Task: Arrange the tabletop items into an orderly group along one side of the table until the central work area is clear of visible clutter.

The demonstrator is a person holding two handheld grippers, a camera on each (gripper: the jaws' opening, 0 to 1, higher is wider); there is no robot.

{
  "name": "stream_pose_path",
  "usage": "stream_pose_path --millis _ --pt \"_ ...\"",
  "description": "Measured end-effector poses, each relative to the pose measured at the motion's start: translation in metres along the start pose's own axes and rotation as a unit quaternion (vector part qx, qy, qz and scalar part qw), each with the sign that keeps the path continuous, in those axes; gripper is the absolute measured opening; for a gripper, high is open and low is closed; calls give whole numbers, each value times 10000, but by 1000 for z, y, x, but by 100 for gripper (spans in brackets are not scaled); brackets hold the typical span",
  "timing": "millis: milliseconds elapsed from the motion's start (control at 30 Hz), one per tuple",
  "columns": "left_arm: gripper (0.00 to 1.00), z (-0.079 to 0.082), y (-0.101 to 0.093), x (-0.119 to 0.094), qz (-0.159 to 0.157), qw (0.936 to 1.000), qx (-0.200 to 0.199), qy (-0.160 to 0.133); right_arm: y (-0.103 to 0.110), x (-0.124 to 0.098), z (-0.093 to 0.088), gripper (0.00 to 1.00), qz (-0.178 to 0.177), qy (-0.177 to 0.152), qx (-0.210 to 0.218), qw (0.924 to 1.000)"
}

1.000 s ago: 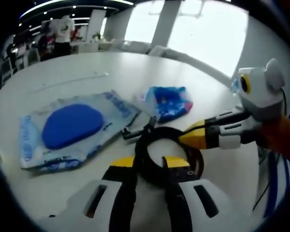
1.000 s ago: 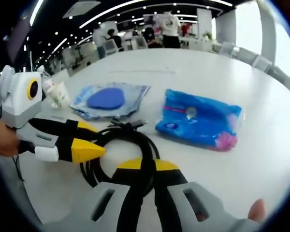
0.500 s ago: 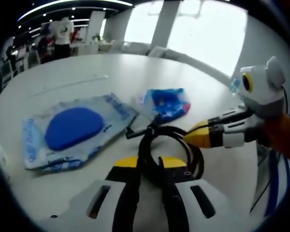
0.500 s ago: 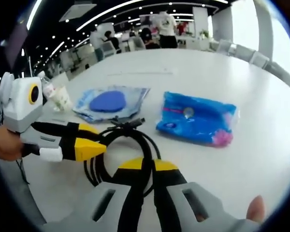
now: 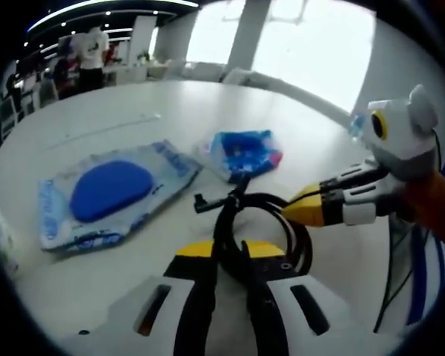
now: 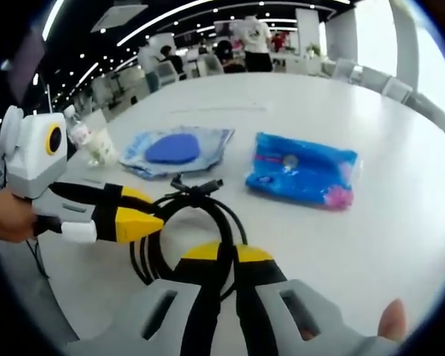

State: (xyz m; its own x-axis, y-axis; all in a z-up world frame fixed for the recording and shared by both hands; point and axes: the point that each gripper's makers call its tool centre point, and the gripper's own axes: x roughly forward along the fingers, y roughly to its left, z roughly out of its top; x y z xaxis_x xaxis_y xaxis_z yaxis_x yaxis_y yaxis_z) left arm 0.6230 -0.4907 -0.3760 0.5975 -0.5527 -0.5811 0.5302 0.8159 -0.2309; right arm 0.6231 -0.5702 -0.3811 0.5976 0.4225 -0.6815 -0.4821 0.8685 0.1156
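My left gripper [image 5: 228, 251] and right gripper [image 6: 219, 254] both have their jaws pinched on the coiled black cable [image 6: 189, 222], which lies on the white counter [image 6: 400, 200] near me. It looks light, floppy and springy; gripped at the bundled strands, it should stay coiled. The blue pouch [image 6: 302, 178] and flat blue-pad packet [image 5: 107, 194] lie beyond, soft and crinkly.

bare table [image 6: 400, 215] right of blue pack [image 6: 302, 176]
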Motion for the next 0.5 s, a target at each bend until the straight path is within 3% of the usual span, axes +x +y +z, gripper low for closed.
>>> stream_pose_path --millis 500 --pt "11 -13 -2 4 -18 9997 15 224 1 3 -11 6 39 81 78 9999"
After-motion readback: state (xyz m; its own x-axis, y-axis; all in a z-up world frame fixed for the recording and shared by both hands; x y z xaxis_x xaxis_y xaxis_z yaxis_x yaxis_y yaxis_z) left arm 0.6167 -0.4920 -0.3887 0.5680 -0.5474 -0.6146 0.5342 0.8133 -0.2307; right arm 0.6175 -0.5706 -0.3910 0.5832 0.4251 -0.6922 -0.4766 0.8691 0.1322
